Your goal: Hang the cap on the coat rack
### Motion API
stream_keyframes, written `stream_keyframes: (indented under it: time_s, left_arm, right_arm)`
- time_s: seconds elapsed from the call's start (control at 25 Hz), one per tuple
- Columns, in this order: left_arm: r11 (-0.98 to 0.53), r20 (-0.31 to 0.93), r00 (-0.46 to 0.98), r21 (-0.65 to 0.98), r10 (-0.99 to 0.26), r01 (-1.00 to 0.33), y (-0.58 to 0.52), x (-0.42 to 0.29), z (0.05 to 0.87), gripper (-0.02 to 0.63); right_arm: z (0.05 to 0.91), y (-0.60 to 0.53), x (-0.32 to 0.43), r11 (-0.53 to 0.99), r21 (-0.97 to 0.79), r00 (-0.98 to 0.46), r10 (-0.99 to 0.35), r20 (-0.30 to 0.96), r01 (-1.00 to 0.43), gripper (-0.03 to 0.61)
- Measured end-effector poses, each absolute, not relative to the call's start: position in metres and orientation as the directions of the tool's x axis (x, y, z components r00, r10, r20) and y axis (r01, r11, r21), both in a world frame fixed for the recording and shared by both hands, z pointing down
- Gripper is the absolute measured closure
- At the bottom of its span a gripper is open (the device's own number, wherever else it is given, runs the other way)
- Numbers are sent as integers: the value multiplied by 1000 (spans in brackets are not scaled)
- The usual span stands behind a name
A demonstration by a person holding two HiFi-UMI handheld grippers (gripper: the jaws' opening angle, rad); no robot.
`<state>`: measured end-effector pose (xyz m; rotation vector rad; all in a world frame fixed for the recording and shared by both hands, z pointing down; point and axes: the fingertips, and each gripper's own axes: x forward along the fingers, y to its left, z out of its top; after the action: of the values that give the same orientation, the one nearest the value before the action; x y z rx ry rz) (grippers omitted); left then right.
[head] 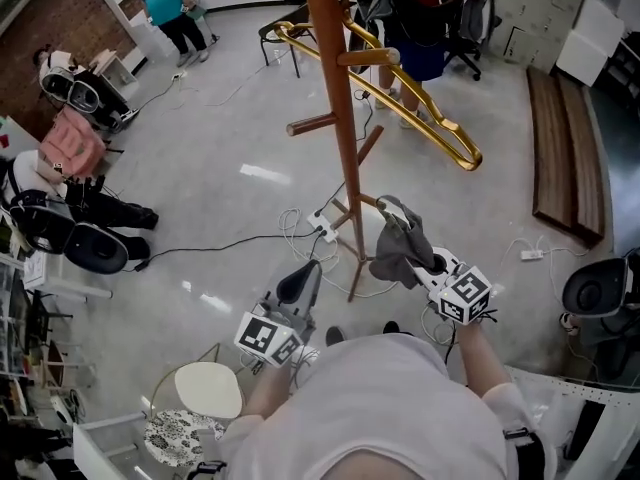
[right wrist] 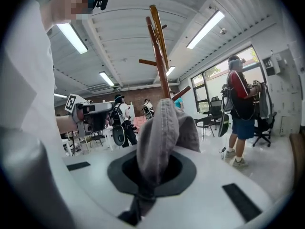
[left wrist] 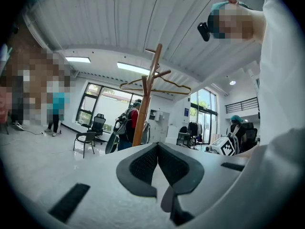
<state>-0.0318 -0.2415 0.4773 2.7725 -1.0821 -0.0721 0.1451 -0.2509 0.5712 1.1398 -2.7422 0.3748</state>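
The tall brown coat rack (head: 340, 118) is standing on the floor (head: 230, 198). The left gripper (left wrist: 157, 149) is pointing at the rack from close by, its jaws pressing together on nothing. The right gripper (right wrist: 152, 173) is pointing at the rack too, squeezing tight on the grey cap (head: 400, 250). The cap is drooping from the jaws, near the rack's pole.
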Motion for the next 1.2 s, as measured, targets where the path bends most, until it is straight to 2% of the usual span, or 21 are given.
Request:
stream_keyframes:
  time_s: [0.56, 1.2]
  left_arm:
    - [-667, 33, 683, 187, -730, -722, -244, -54, 483, 604]
    - [-663, 31, 681, 204, -732, -721, -250, -62, 483, 604]
  right_arm:
    - [637, -283, 146, 602, -254, -649, -643, 408, -757, 561]
    - [686, -321, 109, 642, -138, -602, -594, 533, -755, 561]
